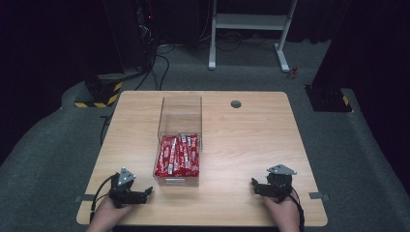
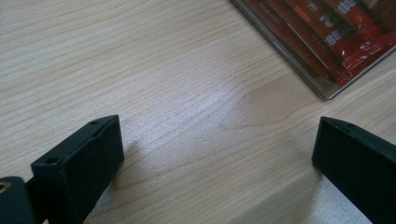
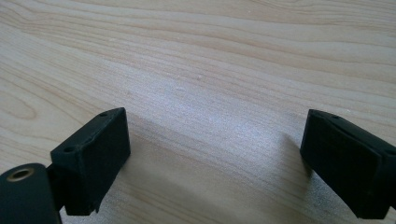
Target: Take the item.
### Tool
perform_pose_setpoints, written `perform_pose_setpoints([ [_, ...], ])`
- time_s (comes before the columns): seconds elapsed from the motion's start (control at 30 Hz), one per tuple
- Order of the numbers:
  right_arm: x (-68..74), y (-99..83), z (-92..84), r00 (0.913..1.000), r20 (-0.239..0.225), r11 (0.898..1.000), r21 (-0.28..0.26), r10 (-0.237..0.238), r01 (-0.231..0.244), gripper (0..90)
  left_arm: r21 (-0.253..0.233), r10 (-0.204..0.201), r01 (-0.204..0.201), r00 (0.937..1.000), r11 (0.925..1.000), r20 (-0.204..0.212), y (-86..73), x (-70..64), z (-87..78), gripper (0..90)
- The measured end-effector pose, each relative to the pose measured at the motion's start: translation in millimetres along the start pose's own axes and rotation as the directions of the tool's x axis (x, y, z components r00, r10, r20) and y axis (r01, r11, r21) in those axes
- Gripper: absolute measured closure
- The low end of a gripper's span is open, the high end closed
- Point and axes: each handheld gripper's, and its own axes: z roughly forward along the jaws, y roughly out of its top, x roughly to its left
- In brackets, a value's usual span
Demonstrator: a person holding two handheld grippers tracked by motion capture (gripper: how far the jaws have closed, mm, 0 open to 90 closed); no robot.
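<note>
A clear plastic box (image 1: pixel 180 116) stands in the middle of the wooden table (image 1: pixel 251 145), its near half packed with several red snack packets (image 1: pixel 179 155). My left gripper (image 1: pixel 147 192) rests near the front left edge, pointing toward the box, open with nothing between its jaws. The box corner and red packets (image 2: pixel 336 32) appear at the upper right of the left gripper view, beyond the left gripper (image 2: pixel 217 158). My right gripper (image 1: pixel 255 186) rests near the front right edge, open over bare wood; in its own view the right gripper (image 3: pixel 215 158) holds nothing.
A small grey grommet (image 1: pixel 236 104) sits in the table's far side. Beyond the table stand a white desk frame (image 1: pixel 249 29), cables and black stands with yellow-striped bases (image 1: pixel 99 94). Bare wood stretches between the box and the right gripper.
</note>
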Motion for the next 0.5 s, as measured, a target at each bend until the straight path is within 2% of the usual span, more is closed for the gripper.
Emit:
perform_pose_setpoints([
  [0.5,-0.2,0.0,0.1,1.0000,0.000,1.000,-0.001,-0.002,0.002,8.1,0.000,0.000,0.000,1.0000,1.0000,0.000,0.0,0.0,0.0,2.5],
])
